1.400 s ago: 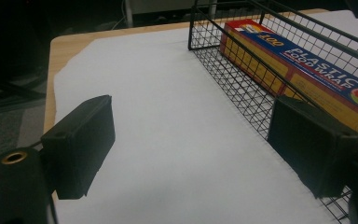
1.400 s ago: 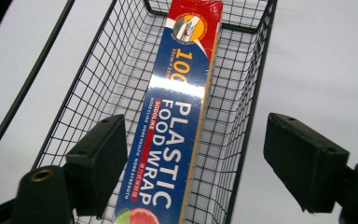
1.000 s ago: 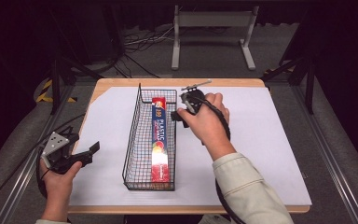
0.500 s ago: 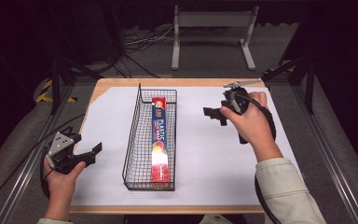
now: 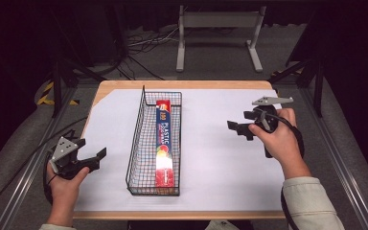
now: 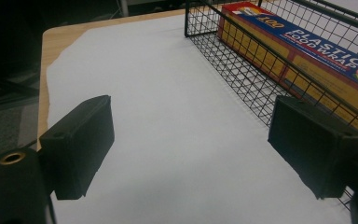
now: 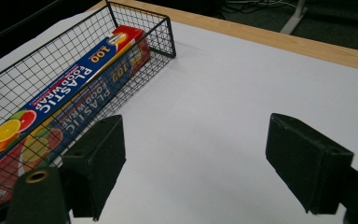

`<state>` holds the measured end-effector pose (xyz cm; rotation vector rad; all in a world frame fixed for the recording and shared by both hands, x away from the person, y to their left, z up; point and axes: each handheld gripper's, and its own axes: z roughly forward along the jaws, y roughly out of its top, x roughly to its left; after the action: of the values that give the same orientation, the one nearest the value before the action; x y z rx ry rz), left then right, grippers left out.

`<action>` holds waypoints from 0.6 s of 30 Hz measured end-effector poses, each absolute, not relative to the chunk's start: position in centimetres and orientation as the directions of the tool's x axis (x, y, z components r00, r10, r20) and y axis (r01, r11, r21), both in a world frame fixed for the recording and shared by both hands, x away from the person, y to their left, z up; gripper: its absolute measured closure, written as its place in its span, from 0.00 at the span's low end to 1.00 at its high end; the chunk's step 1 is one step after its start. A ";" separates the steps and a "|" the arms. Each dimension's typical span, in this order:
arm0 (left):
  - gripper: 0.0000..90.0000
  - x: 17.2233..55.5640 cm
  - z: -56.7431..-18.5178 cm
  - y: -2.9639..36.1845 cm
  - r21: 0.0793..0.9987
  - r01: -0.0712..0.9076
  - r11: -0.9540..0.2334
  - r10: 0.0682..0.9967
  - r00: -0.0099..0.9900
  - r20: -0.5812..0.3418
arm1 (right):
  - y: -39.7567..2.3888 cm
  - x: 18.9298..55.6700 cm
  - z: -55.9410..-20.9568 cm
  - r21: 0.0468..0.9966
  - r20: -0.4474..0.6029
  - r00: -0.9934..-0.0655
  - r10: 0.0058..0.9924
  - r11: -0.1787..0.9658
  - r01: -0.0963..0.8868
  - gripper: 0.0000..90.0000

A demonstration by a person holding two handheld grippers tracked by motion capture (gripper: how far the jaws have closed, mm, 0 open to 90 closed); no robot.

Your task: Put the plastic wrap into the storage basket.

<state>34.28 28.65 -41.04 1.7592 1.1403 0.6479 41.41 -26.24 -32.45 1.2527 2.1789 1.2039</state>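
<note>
A black wire-mesh metal basket (image 5: 146, 143) holds a glossy printed cardboard box (image 5: 165, 139) on matt white paper (image 5: 220, 158) covering a smooth wooden table (image 5: 182, 85).

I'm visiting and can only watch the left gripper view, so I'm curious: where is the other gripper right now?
Observer: The right gripper is held above the white sheet, to the right of the wire basket.
Operator: Is it holding anything?
Observer: No, its jaws stand apart with nothing between them.
Operator: Is the box as long as the basket?
Observer: Nearly; the plastic wrap box runs from close to the far wall to the near end.
</note>
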 end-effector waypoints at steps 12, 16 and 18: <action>0.15 34.2 -41.7 28.1 0.884 0.413 -0.219 0.879 0.477 -0.005 | -28.8 39.7 -36.8 0.840 0.084 -0.603 0.793 0.269 0.471 0.20; 0.15 34.2 -41.9 28.1 0.885 0.414 -0.213 0.877 0.480 -0.014 | -29.1 39.4 -38.2 0.845 0.080 -0.611 0.788 0.271 0.460 0.20; 0.15 34.2 -42.1 28.2 0.883 0.420 -0.212 0.877 0.479 -0.018 | -29.2 39.3 -38.8 0.847 0.072 -0.617 0.784 0.279 0.453 0.19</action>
<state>34.19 28.16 -42.12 1.8199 1.0926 0.6344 39.30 -29.23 -38.83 1.1206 2.1947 1.2699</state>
